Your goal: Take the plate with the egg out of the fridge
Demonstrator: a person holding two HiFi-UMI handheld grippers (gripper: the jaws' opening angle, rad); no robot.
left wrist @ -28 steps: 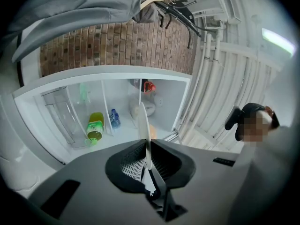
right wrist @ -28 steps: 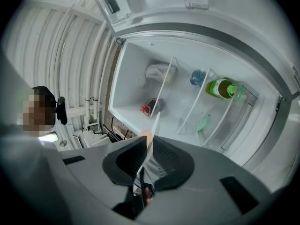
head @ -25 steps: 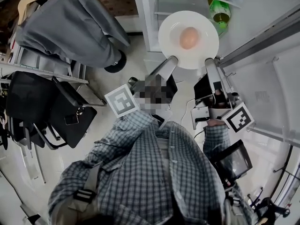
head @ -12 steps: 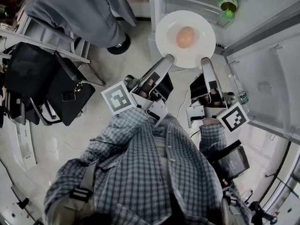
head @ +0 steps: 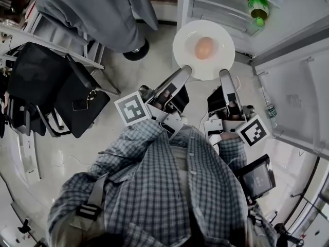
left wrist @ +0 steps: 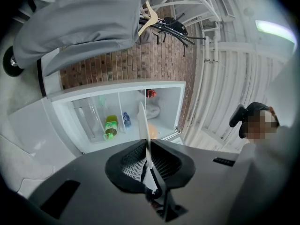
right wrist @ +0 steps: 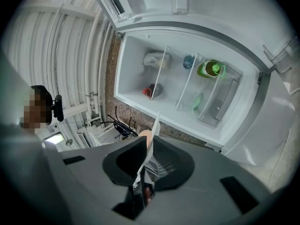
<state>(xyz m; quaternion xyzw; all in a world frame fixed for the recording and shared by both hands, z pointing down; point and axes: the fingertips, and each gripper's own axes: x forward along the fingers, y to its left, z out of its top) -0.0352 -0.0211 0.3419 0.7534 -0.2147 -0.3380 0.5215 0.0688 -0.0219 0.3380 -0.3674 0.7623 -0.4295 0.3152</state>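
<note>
**Plate with egg held by both grippers in front of the open fridge**

The white plate (head: 187,44) hangs level above the pale floor (head: 154,60), just outside the open fridge (head: 221,6). In the head view its far rim overlaps the fridge's lower front edge. The brown egg (head: 204,48) lies near the middle of the plate.

The left gripper (head: 186,72) holds the plate's near-left rim. In the left gripper view its jaws are drawn in to a narrow gap, both ribbed pads press on the thin rim, and the plate is seen edge-on between them. The right gripper (head: 224,73) holds the near-right rim in the same way. In the right gripper view the white edge is pinched between its dark pads, with the egg peeping up just behind them. The two grippers sit apart along the near side of the plate, and each carries its marker cube (head: 132,108) at the rear.

Inside the fridge a green bottle (head: 258,6) lies on a shelf, well apart from the plate. The fridge door (head: 293,102) stands swung open on the right.

The person's checked shirt (head: 169,189) fills the lower part of the head view. To the left, a grey garment (head: 103,14) hangs near a black bag (head: 77,107).
</note>
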